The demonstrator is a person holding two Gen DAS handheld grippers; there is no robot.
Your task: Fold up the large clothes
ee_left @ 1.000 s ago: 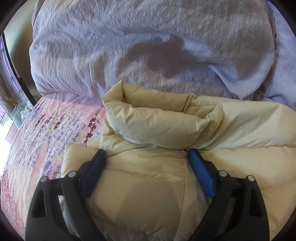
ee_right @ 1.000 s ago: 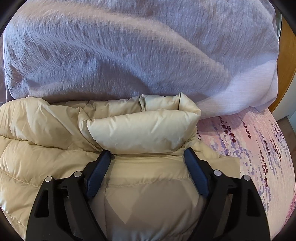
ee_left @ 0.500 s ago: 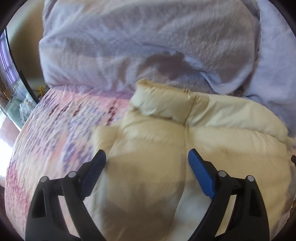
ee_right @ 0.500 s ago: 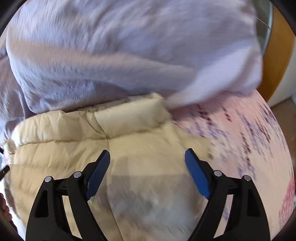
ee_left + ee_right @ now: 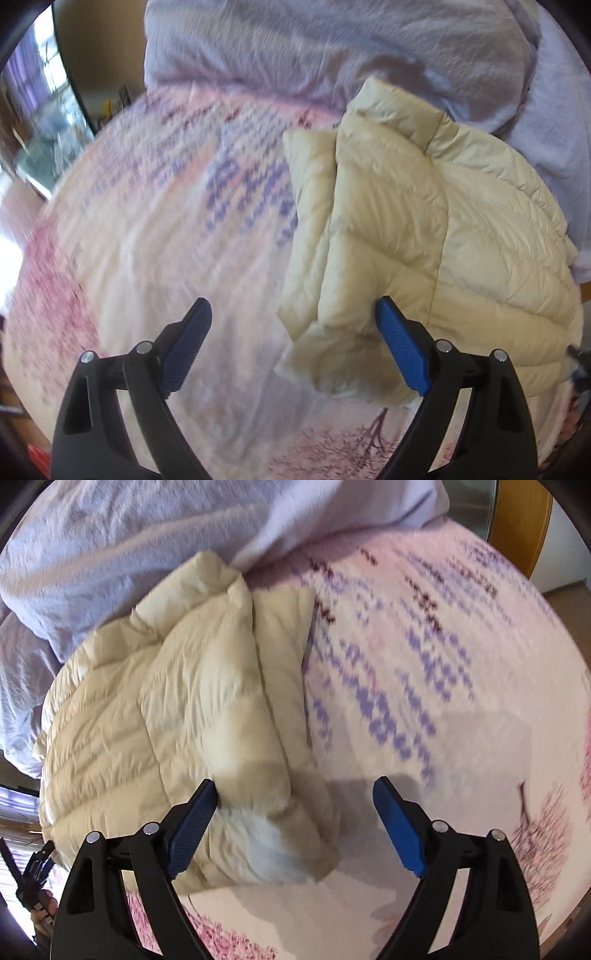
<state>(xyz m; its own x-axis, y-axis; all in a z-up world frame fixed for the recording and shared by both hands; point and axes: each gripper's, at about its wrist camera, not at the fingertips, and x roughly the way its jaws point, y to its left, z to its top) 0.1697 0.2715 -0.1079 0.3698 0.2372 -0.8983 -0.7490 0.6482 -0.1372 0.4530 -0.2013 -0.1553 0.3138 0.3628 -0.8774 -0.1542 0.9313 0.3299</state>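
A cream puffer jacket (image 5: 436, 236) lies folded into a thick bundle on a bed with a pink and purple flowered bedspread (image 5: 166, 229), its far end against a heap of lilac bedding (image 5: 332, 48). The left gripper (image 5: 291, 343) hangs over the jacket's left edge, jaws wide apart and holding nothing. The right gripper (image 5: 295, 823) hangs over its right edge, jaws likewise spread and empty.

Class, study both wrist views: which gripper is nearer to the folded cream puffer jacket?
Neither clearly. The left gripper sits off the cream puffer jacket at its left edge; the right gripper sits at its right edge. Both are open, holding nothing.
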